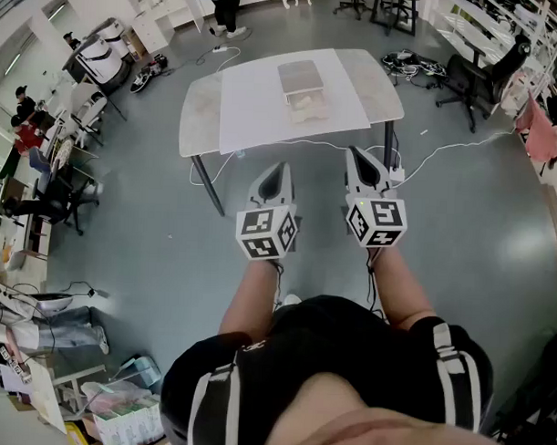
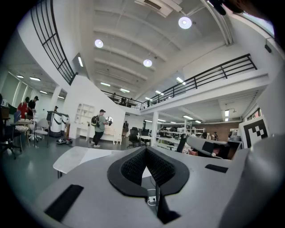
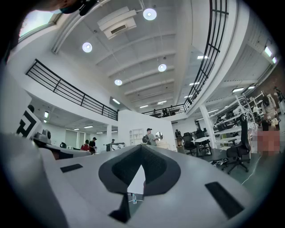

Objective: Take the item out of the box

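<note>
Head view: two hand-held grippers point(image 1: 279, 168) point(image 1: 353, 152) (one box point(image 1: 300, 77))

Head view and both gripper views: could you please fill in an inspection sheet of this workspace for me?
Surface: grey table with a white sheet across its middle.
Job's things: box on the sheet, toward the far edge; a pale item shows in its near part.
Clutter: nothing seen on the table.
Grippers: left hand-held gripper and right hand-held gripper both shut, nothing between the jaws, held short of the table.
Cables: white cable runs over the floor from the table to the right; cable heap beyond the table's right end.
Surroundings: office chair at right; a person beyond the table.
</note>
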Action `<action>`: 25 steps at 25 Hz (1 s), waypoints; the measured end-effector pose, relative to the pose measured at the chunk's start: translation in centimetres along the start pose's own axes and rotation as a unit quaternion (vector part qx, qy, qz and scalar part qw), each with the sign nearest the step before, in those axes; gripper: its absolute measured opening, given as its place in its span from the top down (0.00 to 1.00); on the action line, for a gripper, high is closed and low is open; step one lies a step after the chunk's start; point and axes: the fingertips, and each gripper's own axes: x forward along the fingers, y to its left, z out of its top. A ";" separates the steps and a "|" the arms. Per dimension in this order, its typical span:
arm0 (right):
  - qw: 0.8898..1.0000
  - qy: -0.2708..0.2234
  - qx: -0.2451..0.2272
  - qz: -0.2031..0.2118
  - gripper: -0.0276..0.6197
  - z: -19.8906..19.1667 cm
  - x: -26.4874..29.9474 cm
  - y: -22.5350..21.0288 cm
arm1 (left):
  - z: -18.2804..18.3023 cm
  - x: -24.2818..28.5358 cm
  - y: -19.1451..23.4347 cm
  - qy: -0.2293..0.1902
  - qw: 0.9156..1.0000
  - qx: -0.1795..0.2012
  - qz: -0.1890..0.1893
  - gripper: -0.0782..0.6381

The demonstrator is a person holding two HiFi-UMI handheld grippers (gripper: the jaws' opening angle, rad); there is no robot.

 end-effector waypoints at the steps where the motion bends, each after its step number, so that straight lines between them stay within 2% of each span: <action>1: 1.000 -0.001 0.001 0.000 0.94 0.0 0.1 0.0 | 0.1 0.1 0.0 -0.002 1.000 0.000 0.000 0.88; 6: 1.000 -0.006 0.018 0.003 0.94 0.0 0.6 0.1 | 0.4 0.3 0.5 -0.006 1.000 0.003 0.001 0.88; 13: 1.000 -0.001 0.009 0.007 0.94 0.0 2.0 2.1 | 1.0 -0.3 2.6 -0.013 1.000 -0.001 0.003 0.88; 25: 1.000 0.000 -0.002 -0.015 0.94 -1.9 6.2 7.5 | 0.5 -0.6 9.7 -0.006 1.000 -0.004 -0.025 0.88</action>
